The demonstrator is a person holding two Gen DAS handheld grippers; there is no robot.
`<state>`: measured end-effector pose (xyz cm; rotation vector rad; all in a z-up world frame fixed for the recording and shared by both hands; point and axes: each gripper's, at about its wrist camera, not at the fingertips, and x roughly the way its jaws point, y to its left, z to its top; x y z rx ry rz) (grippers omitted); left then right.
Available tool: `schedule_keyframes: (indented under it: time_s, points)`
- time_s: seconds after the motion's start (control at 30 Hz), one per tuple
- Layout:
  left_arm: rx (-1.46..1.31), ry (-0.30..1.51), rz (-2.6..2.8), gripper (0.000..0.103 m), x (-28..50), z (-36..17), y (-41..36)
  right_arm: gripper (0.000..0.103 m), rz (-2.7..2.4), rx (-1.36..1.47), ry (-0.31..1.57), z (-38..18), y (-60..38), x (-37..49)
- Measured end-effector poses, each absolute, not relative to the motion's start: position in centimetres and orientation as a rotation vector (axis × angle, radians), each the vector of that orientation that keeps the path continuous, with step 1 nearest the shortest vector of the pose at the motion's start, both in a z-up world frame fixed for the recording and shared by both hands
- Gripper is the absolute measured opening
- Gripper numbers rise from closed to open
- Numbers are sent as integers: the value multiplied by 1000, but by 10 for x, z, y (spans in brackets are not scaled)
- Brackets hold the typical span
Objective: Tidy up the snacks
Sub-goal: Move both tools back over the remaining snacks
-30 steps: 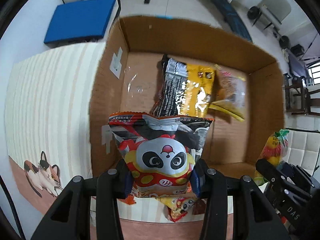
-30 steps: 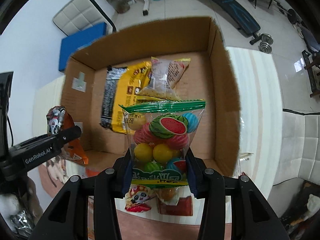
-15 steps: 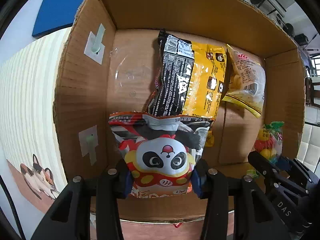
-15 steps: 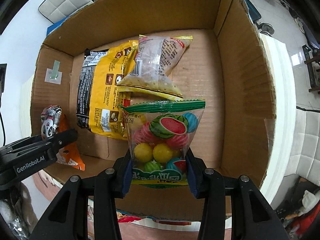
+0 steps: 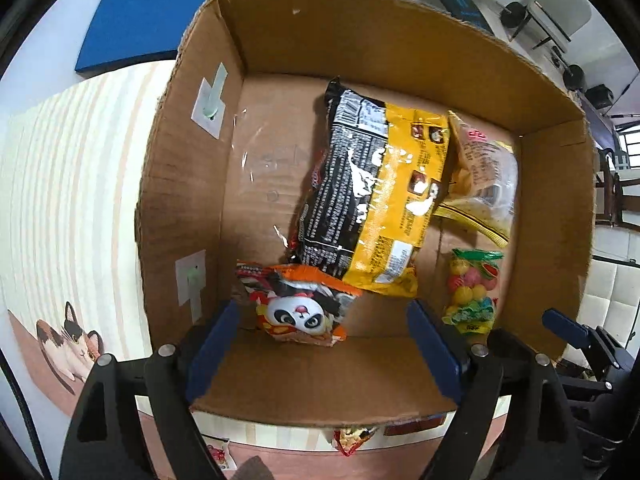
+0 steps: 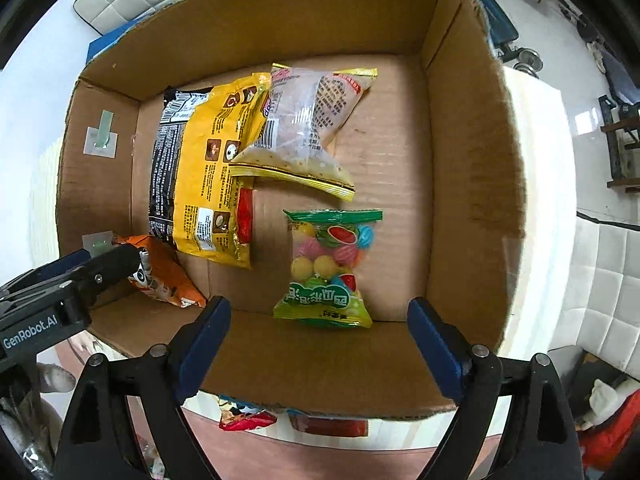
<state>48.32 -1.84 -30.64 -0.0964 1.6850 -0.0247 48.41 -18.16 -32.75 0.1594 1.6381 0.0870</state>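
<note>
Right now both grippers hang over the box (image 6: 472,168), pointing down into it, and both sets of jaws are opening with nothing pressed between them. Below the left gripper (image 5: 322,346) the panda bag (image 5: 300,312) lies on the box floor against the near wall, close to the left wall, its top edge touching the yellow bag (image 5: 384,196). Below the right gripper (image 6: 320,344) the candy bag (image 6: 330,268) lies flat by the near wall, a little apart from the yellow bag and just short of the clear bag (image 6: 308,128), which rests at the far end of the box with one edge over the yellow one.

By my reading, the step in hand is the drop: two snacks let go into the box together, four bags now inside. More packets (image 6: 248,418) peek out on the bench beyond the box's near wall, so the job looks partly done. The next move would call for lifting both grippers clear of the box walls, then swinging back over those packets with jaws wide. The risk is a jaw clipping the cardboard rim on the way out.

The box sits on a bench (image 5: 72,208) covered in a pale striped cloth with a cat picture (image 5: 72,340) to the box's left. Beyond the far wall of the box there is a blue pad (image 5: 148,28), padded white chairs and gym gear on a tiled floor.
</note>
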Motion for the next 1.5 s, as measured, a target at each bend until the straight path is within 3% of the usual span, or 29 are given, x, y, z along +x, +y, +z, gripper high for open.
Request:
schedule_keyframes:
  time_s: [0.93, 1.17, 1.5]
  points:
    - [49, 1255, -37, 87, 356, -157, -40, 93, 68, 145, 1276, -190, -200, 366]
    - [9, 1327, -18, 87, 314, -172, 7, 93, 92, 205, 1388, -222, -176, 323]
    - [-141, 1564, 120, 87, 244, -256, 118, 93, 117, 235, 1581, -314, -122, 299]
